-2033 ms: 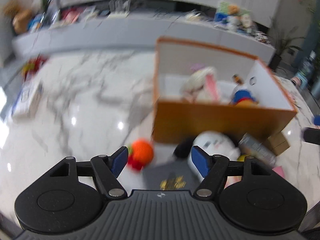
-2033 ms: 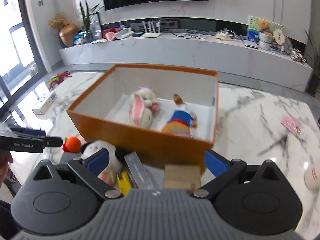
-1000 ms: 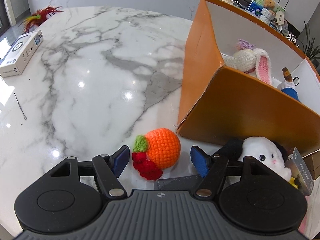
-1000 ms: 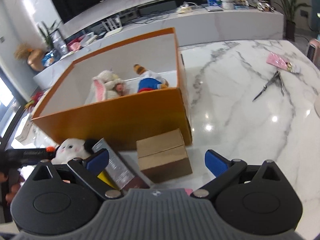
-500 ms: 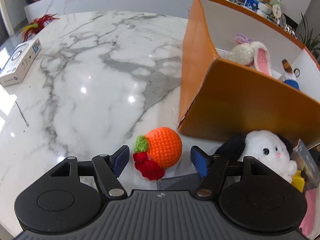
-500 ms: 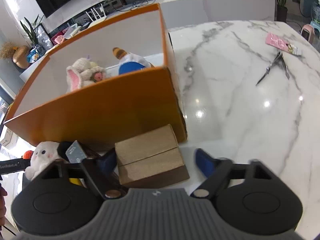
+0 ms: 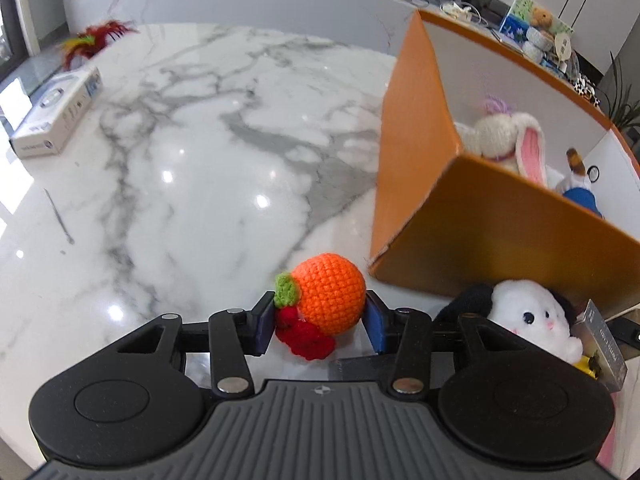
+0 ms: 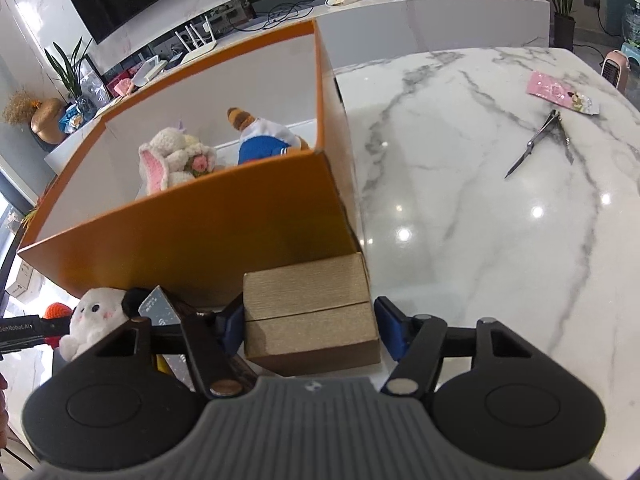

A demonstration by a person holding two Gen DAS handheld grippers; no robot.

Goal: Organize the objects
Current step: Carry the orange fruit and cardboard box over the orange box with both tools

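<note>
1. The left gripper [image 7: 320,322], spread wide half a second earlier, has closed: both blue pads now press the sides of the crocheted orange [image 7: 330,299], which rests on the marble table [image 7: 192,184] just beside the near corner of the orange box [image 7: 416,184].
2. The right gripper [image 8: 310,326] has likewise narrowed until its pads touch the sides of the brown cardboard box [image 8: 310,316], which sits against the orange box's front wall.
3. Judgement: both grasps appear seated; lifting each item into the orange box, beside the knitted rabbit [image 8: 172,158], is next.
</note>
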